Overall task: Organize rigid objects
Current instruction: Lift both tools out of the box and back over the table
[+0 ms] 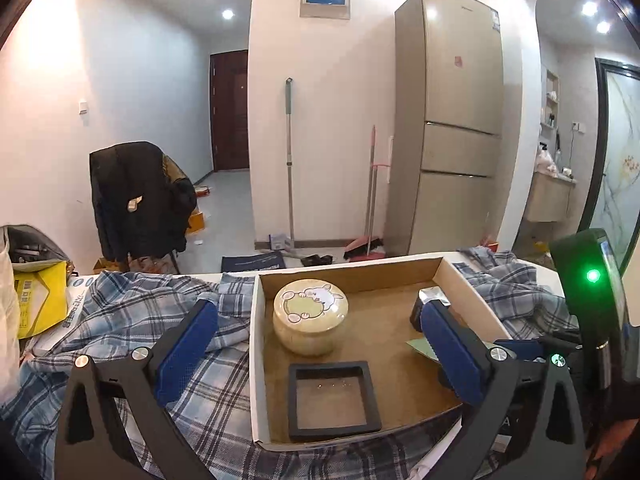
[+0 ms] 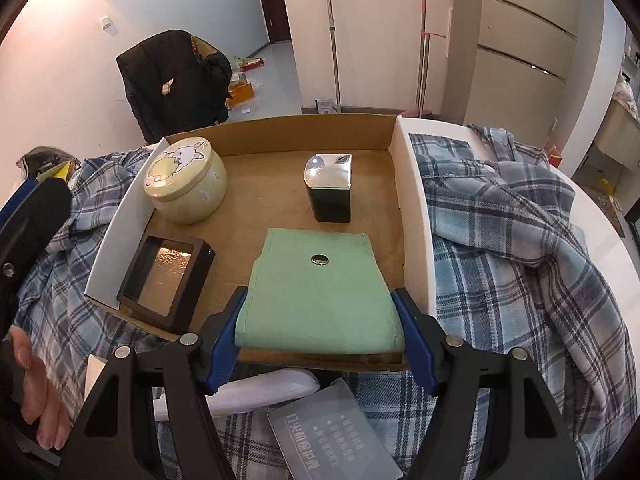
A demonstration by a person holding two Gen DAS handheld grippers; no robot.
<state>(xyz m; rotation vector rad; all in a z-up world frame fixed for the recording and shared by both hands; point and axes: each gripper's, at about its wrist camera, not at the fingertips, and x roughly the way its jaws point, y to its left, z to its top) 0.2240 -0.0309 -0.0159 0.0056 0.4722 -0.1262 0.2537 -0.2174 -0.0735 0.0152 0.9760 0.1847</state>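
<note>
A shallow cardboard box (image 2: 412,184) lies on a plaid cloth. In it stand a round cream tin with a rabbit lid (image 2: 185,178), a black square frame case (image 2: 166,280) and a dark green tin with a silver lid (image 2: 329,188). My right gripper (image 2: 320,332) is shut on a flat light green case (image 2: 320,292) at the box's near edge. My left gripper (image 1: 320,340) is open and empty, hovering over the box (image 1: 256,360), its fingers either side of the round tin (image 1: 310,316) and the frame case (image 1: 332,398).
The plaid cloth (image 2: 520,248) covers the white table. A grey booklet (image 2: 332,436) and a white object (image 2: 264,394) lie below the box. A yellow bag (image 1: 40,300) sits at the left. Beyond are a chair with a black jacket (image 1: 140,196) and a fridge (image 1: 460,120).
</note>
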